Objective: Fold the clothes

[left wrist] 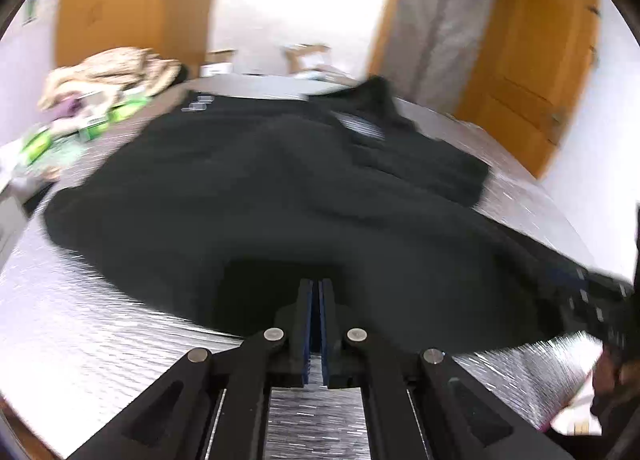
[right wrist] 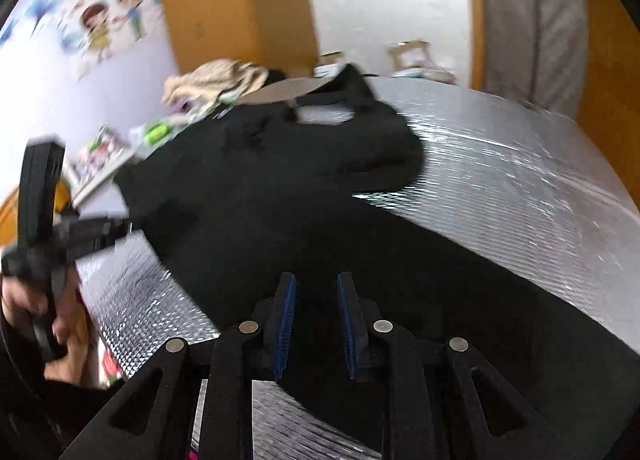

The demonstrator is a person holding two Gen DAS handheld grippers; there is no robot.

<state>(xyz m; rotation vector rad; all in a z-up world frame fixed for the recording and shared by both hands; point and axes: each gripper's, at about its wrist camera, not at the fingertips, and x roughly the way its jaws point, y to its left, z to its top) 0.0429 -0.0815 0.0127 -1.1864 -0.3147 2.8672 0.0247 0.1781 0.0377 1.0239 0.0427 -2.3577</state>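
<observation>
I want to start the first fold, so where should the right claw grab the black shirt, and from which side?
Take the black shirt by its near hem, coming in low from the near edge of the silver table. The hem lies flat right ahead of the open right claw; the far collar end is bunched.

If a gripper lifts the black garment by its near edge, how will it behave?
The black garment will probably be floppy: it lies in soft folds and drapes flat. It looks light, so it may slide easily on the shiny silver surface. Held at one point, the rest would likely hang and bunch.
</observation>
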